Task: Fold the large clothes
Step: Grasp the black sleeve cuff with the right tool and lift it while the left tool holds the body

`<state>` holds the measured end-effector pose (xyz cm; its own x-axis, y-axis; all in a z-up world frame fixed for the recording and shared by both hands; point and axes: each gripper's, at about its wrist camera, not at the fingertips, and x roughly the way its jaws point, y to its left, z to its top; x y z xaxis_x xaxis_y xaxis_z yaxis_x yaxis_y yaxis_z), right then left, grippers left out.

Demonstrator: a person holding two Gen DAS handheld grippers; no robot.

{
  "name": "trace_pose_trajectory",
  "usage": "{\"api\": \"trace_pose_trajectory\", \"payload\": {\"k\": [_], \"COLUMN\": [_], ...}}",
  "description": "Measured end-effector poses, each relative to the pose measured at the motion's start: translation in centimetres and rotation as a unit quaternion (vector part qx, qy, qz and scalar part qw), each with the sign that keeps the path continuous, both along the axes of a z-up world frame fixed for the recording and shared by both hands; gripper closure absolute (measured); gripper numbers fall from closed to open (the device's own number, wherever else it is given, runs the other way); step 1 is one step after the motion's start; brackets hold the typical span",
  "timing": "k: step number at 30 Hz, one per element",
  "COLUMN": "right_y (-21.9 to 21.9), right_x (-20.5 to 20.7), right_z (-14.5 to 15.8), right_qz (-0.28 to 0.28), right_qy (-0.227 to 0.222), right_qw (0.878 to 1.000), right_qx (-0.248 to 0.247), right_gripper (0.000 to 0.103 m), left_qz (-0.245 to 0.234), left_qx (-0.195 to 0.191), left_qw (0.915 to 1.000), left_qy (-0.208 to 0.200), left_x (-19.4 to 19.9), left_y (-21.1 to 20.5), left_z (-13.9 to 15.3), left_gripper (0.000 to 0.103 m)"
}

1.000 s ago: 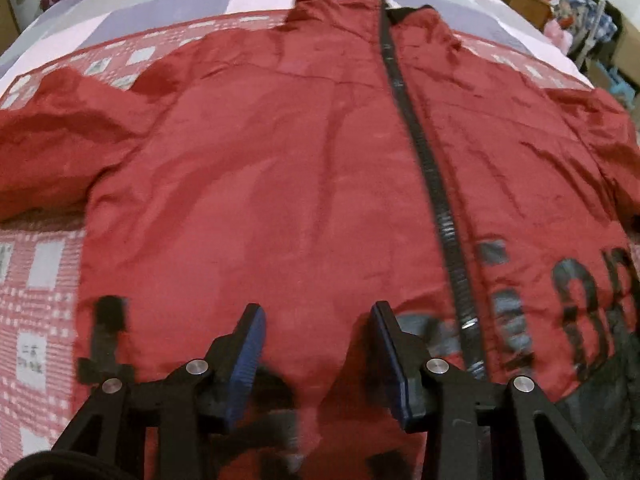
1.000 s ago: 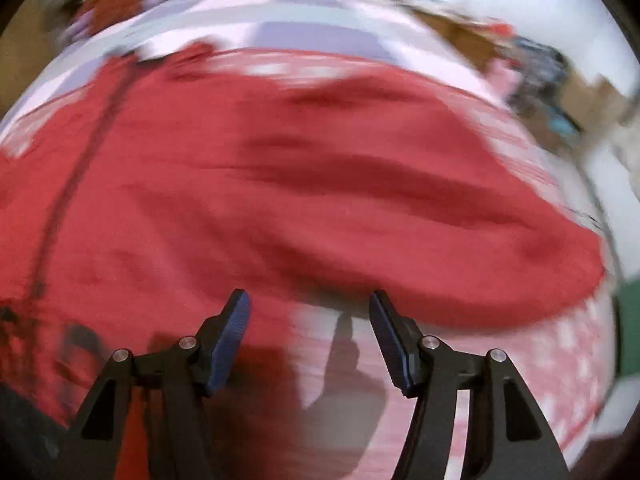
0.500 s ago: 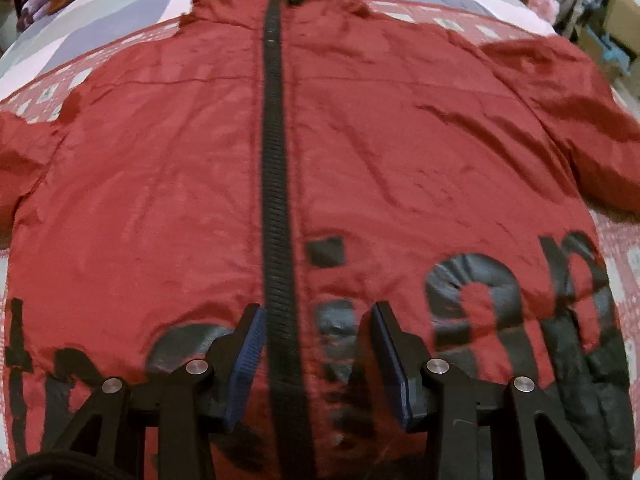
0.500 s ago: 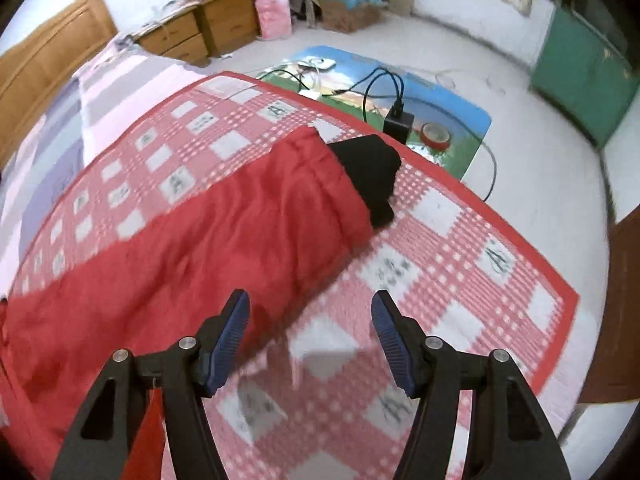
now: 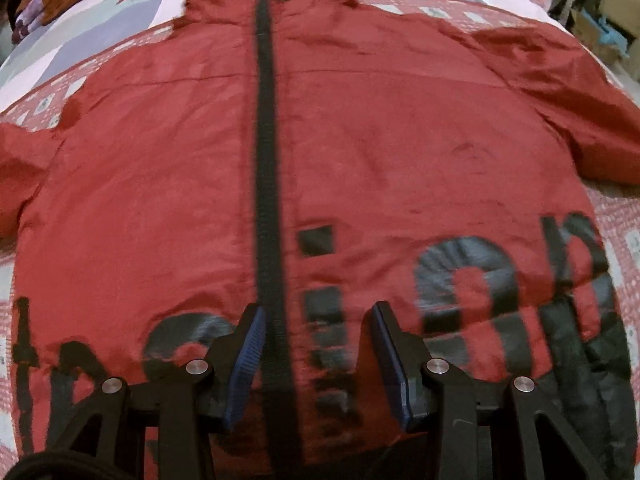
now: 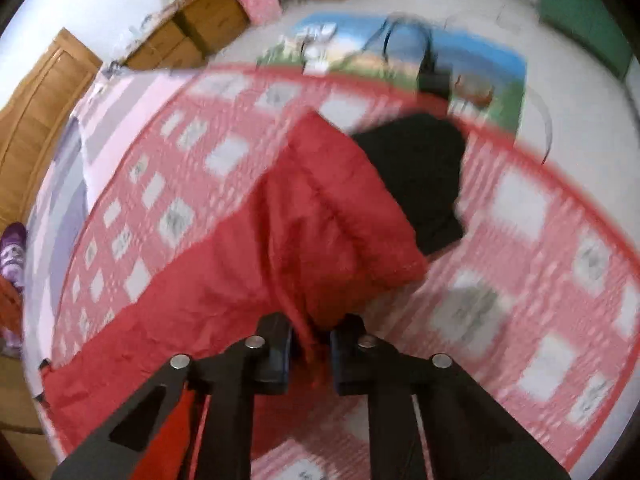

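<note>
Jacket (image 5: 360, 152) covers the bedspread (image 6: 520, 280); left gripper (image 5: 316, 360) gapes empty, right gripper (image 6: 310, 354) pinches its sleeve (image 6: 320, 220) (black cuff (image 6: 416, 176)).

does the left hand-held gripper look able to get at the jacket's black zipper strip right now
Probably yes. The left hand-held gripper is open and empty, and the zipper strip runs up between its fingers with nothing lying over it. The jacket lies flat on the checked bedspread.
</note>
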<state>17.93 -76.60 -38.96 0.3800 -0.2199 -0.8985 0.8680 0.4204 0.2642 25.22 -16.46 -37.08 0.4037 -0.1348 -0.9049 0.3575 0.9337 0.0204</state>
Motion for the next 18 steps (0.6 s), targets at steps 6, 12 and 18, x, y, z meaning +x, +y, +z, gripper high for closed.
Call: {"api": "trace_pose_trajectory", "payload": {"k": [6,12,18], "right_y": [0.6,8.1,20.9], "right_x": [-1.4,1.0,6.5], "right_z": [2.8,11.2,18.3], "right_qz": [-0.016,0.054,0.177], "right_qy": [0.011,0.042,0.005], "right_qw": [0.998,0.965,0.896], "right_qx": [-0.057,-0.254,-0.407], "right_gripper": [0.090,0.090,0.090], "left_qz": [0.008,0.016,0.030], "left_qx": [-0.011,-0.028,-0.044], "left_qw": [0.9999,0.9993,0.9981], "left_qy": [-0.006,-0.018,-0.030], "left_x": [0.3,0.5,0.0], "left_y": [1.7,4.3,8.1], "left_z": [0.4,1.6,3.3], "left_gripper": [0.056,0.056,0.056]}}
